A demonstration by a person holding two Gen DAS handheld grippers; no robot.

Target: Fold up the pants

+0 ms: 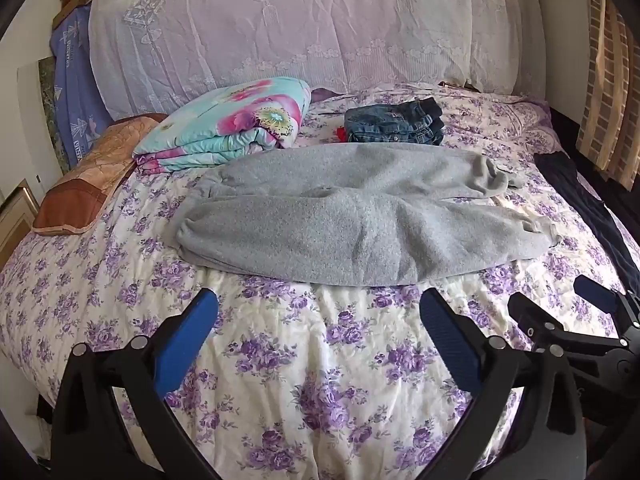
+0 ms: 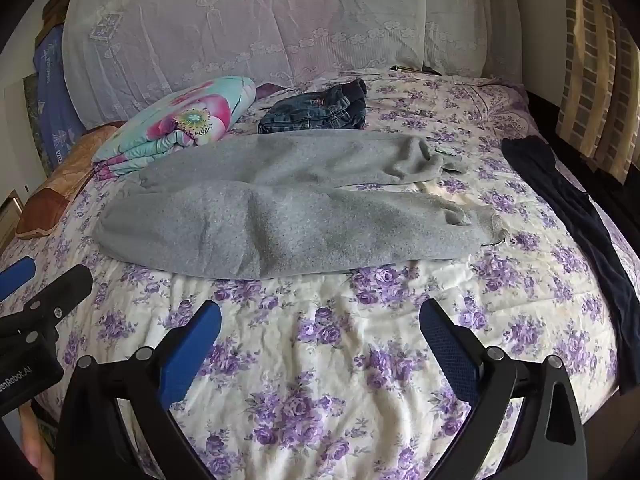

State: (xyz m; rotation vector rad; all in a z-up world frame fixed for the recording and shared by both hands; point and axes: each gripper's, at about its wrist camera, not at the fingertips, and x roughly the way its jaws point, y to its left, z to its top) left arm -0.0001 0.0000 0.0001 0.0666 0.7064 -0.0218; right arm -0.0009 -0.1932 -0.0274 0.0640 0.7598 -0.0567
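While both grippers hover low over the near edge of a bed (image 1: 320,380) covered in a cream sheet with purple flowers, a pair of grey sweatpants (image 1: 352,216) lies spread flat across the middle of it. In the left wrist view the pants sit at twelve o'clock from the left gripper (image 1: 318,312), with the waist toward nine o'clock and the two cuffed leg ends toward three o'clock; the legs lie side by side, slightly parted at the cuffs. The left gripper's blue-padded jaws stand wide apart, holding nothing and not touching the pants. The right gripper (image 2: 320,318) is likewise spread wide with nothing in it, the pants (image 2: 288,216) ahead of it at twelve o'clock and apart from its fingertips. Each gripper shows at the edge of the other's view. Behind the pants, at eleven o'clock, rests a folded flowery quilt (image 1: 228,120); beside it, at twelve o'clock, a folded pair of jeans (image 1: 394,126). A brown pillow (image 1: 88,184) lies at ten o'clock, and a dark garment (image 2: 576,220) runs along the bed's edge at two o'clock
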